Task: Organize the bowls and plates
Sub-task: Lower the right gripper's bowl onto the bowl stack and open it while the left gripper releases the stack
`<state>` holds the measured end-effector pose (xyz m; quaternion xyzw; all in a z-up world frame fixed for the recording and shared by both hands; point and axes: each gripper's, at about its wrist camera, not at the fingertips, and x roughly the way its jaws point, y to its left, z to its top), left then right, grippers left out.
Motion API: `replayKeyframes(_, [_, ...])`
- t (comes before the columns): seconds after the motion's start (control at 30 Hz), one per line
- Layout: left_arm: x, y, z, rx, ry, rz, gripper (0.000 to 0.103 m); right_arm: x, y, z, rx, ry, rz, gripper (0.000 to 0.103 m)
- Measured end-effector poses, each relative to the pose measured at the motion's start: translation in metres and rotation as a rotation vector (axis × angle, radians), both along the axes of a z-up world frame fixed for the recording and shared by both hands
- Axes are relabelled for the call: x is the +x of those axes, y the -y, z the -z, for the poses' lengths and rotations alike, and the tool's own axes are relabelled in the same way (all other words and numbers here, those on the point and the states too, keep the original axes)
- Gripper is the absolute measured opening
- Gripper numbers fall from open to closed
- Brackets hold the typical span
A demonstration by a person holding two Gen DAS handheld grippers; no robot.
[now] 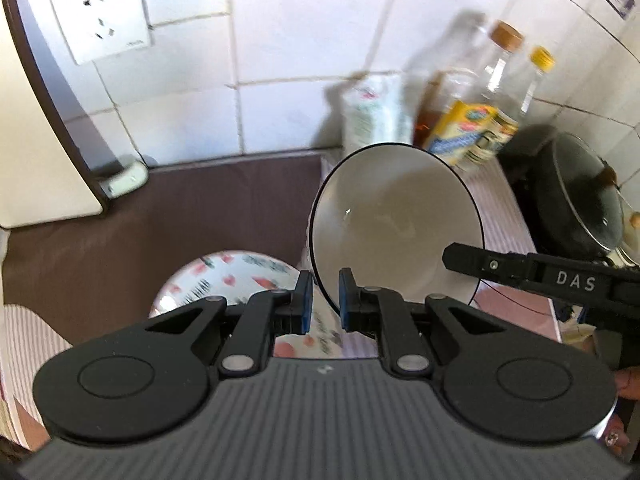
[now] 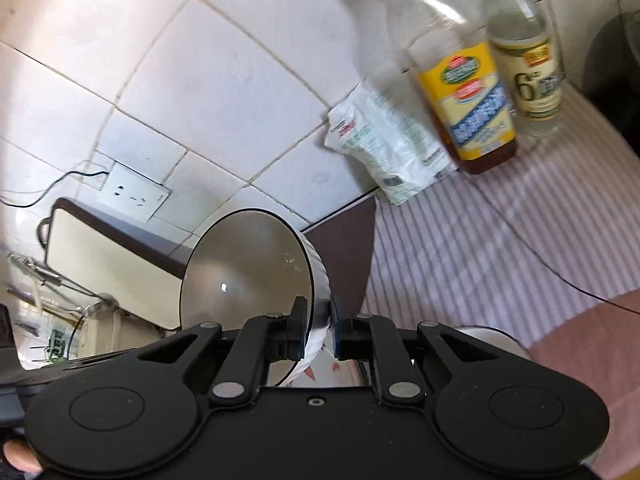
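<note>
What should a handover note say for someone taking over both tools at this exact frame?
Right tool: shut on the rim of the white bowl, holding it tilted on edge in the air.
Left tool: open, holding nothing, just in front of that bowl's lower rim.
Patterned bowl: sits on the counter below the left tool, beside the brown mat.
Done: white bowl lifted.
Left: set the white bowl down, probably into or beside the patterned one; no plates show in these views.

Two bottles [image 2: 466, 92] and a white packet [image 2: 390, 146] stand against the tiled wall [image 1: 280, 40]. A wall socket [image 1: 102, 20] is mounted on it. A lidded black pot [image 1: 580, 200] sits nearby.
</note>
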<state>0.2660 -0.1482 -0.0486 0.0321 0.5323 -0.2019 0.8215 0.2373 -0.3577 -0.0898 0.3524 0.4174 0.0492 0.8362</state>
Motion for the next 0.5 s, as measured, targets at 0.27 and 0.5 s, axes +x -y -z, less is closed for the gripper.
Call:
replayKeyframes(0.27, [-0.043,0.035,0.010,0.014,-0.039,0.030,0.011,-0.049,0.036,0.003,-0.002,-0.018,0.024,0.016])
replayKeyframes(0.5, [-0.061,0.048,0.025,0.031,-0.076,0.013,0.011,-0.067,0.044,0.012,-0.060,-0.022,-0.010,0.016])
